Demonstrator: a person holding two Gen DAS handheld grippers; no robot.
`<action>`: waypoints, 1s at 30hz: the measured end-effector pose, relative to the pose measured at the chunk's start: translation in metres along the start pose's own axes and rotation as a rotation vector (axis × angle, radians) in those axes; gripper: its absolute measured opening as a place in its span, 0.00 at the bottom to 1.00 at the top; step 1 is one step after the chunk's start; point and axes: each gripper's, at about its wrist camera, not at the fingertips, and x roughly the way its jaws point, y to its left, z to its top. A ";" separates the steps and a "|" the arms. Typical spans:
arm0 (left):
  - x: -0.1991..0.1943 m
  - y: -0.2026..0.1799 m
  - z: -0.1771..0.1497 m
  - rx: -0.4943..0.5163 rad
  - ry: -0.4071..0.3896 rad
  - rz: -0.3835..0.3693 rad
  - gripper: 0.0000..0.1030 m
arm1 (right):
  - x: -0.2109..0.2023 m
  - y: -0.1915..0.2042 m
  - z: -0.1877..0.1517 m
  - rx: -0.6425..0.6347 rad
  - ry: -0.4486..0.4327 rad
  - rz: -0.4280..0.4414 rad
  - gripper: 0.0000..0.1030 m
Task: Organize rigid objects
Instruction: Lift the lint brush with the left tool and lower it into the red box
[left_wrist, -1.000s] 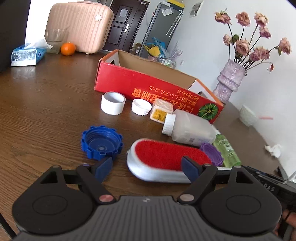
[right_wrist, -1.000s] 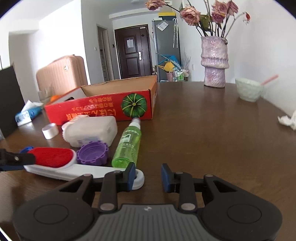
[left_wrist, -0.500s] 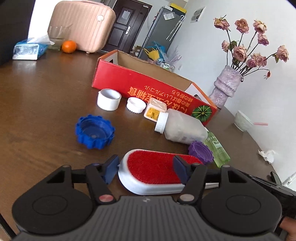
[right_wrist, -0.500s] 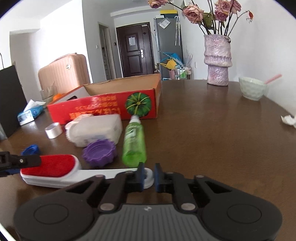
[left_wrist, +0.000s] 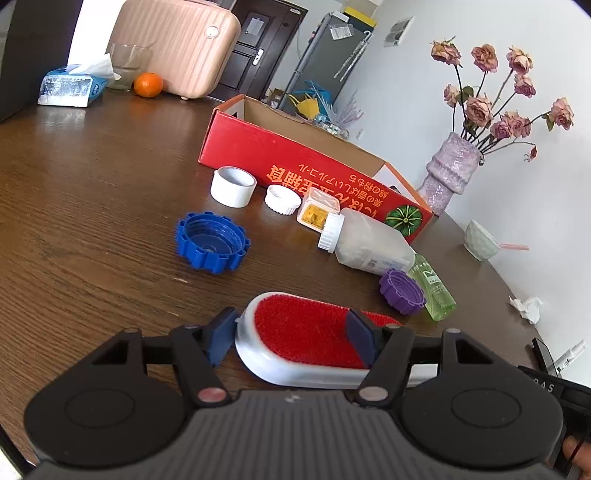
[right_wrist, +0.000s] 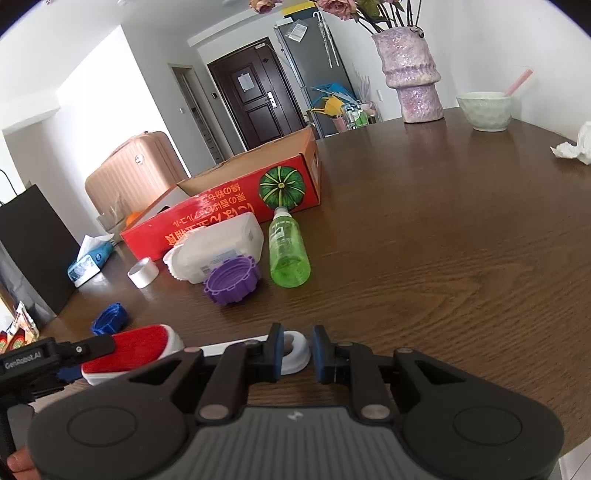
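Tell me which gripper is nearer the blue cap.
Left. The left gripper, jaws just closing around the red head of the brush, sits close to the blue cap. The right gripper, jaws just opening around the brush's handle ring, is at the far end.

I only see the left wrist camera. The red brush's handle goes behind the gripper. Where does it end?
Observer: In a white ring at the lint brush's handle end, between the right gripper's fingers.
Kid: Is it squeezing the ring?
Observer: No; its jaws have just been opening, and one pad stands off the ring.
Kid: Where does the green bottle's top point?
Observer: The green spray bottle points its cap at the pumpkin picture on the red box.
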 end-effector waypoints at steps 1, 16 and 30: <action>-0.001 -0.001 -0.001 -0.006 -0.003 0.004 0.64 | 0.000 -0.001 0.000 0.014 0.001 0.004 0.16; -0.018 -0.018 0.032 0.077 -0.157 -0.032 0.62 | -0.009 0.008 0.019 0.079 -0.082 0.050 0.17; 0.067 -0.024 0.183 0.086 -0.261 -0.038 0.62 | 0.092 0.036 0.164 0.066 -0.190 0.115 0.17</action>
